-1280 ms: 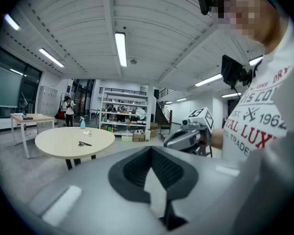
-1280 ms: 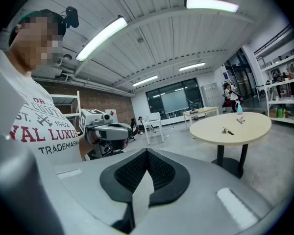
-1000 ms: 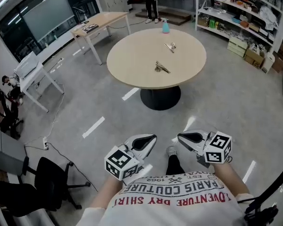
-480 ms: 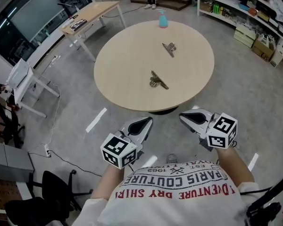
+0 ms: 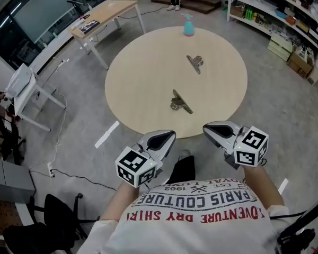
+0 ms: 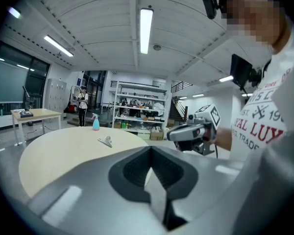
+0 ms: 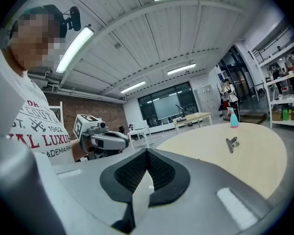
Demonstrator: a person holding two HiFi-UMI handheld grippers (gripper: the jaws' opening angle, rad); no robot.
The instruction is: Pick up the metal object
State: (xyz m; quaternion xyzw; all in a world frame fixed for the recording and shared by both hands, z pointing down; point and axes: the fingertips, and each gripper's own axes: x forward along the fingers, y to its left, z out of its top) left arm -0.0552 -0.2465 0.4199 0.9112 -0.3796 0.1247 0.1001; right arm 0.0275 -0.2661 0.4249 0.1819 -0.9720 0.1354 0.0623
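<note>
Both jaws closed (empty): left gripper (image 5: 168, 136), right gripper (image 5: 208, 128) | metal clip (image 5: 180, 101) well ahead

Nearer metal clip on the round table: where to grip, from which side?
Take the nearer clip across its long body, from above, jaws straddling its narrow width. It lies flat on the table, body diagonal; the wire handles at its left look too thin to pinch.

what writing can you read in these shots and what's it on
"PARIS COUTURE": white T-shirt, upside down in the head view.
"DRY SHIRT", "EST", "1962": same shirt.
"LUXUR", "ADEMARK": same shirt, cut off, right gripper view.
Shelf goods and spray bottle: too small to read.
</note>
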